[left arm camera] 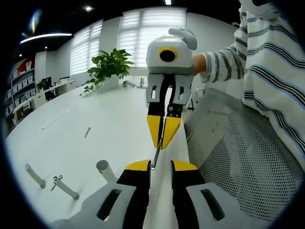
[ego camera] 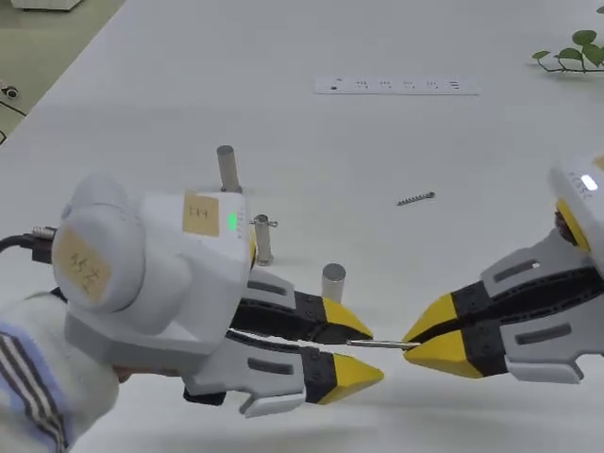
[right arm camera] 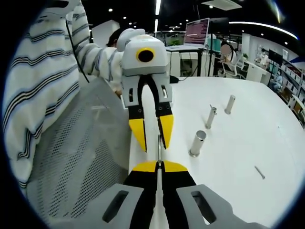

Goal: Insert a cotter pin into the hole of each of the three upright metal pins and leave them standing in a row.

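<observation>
Three upright metal pins stand on the white table: the far pin point(ego camera: 226, 168), the middle pin point(ego camera: 263, 241) with a cotter pin through its top, and the near pin point(ego camera: 333, 281). My right gripper point(ego camera: 408, 344) is shut on a thin cotter pin point(ego camera: 377, 344) and holds it level. The pin's free end reaches between the jaws of my left gripper point(ego camera: 375, 354), which is open. In the left gripper view the cotter pin point(left arm camera: 155, 156) hangs from the right gripper point(left arm camera: 162, 143), close to my left gripper point(left arm camera: 161, 166). A loose cotter pin point(ego camera: 415, 199) lies on the table.
A white power strip point(ego camera: 396, 87) lies at the back and a plant sprig point(ego camera: 576, 52) at the far right. A grey mesh chair point(left arm camera: 228, 157) stands beside the table edge. A striped sleeve point(ego camera: 28, 396) shows at the lower left.
</observation>
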